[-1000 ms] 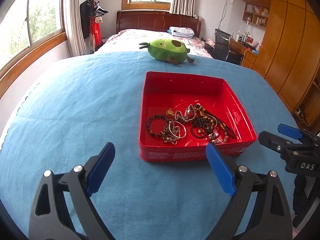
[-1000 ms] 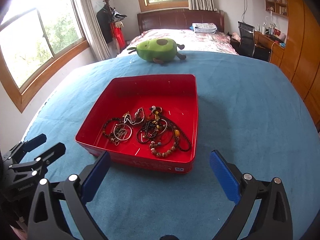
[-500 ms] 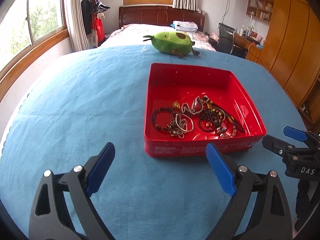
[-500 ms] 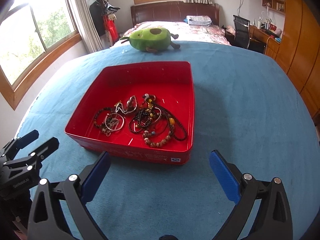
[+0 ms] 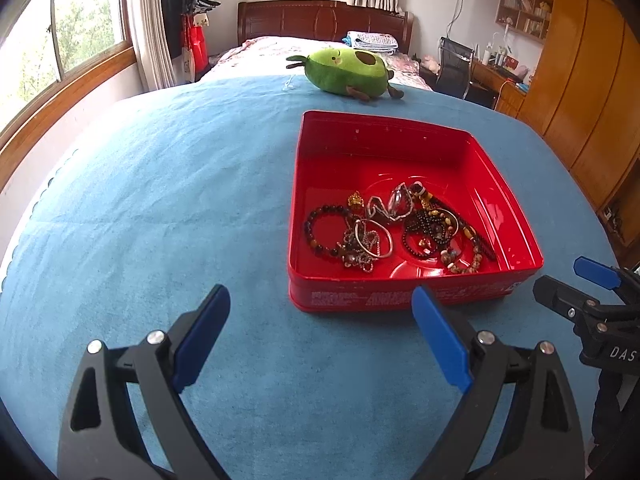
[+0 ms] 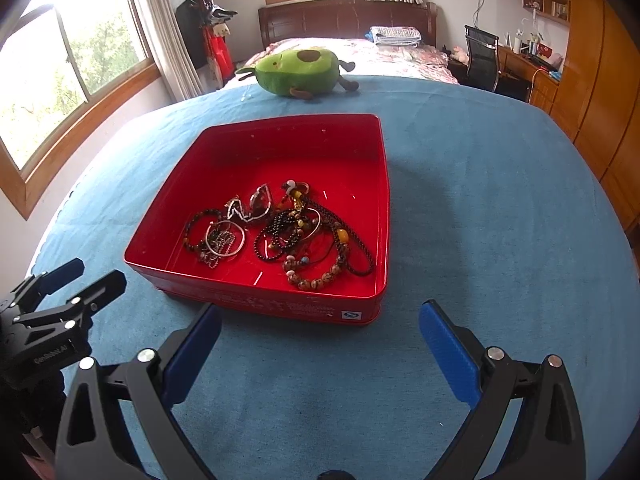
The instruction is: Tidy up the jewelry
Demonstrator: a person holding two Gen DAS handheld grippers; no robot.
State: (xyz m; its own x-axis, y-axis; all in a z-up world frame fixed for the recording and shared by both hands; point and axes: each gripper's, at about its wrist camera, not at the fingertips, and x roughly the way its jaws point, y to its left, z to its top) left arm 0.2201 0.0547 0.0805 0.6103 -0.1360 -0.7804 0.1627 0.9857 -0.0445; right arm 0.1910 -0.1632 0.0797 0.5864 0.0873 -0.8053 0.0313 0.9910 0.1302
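Note:
A red tin box stands on the blue tablecloth. In it lies a tangle of jewelry: dark bead bracelets, silver bangles, a chain and a brown bead necklace. My left gripper is open and empty, in front of the box's near left corner. My right gripper is open and empty, just in front of the box's near wall. Each gripper shows at the edge of the other's view: the right one, the left one.
A green avocado plush toy lies at the table's far edge. The blue cloth spreads wide to the left of the box and to its right. Behind are a bed, windows and wooden cabinets.
Both grippers have moved forward and higher toward the red box, so its inside shows more from above. Both have stayed open. The jewelry has not moved.

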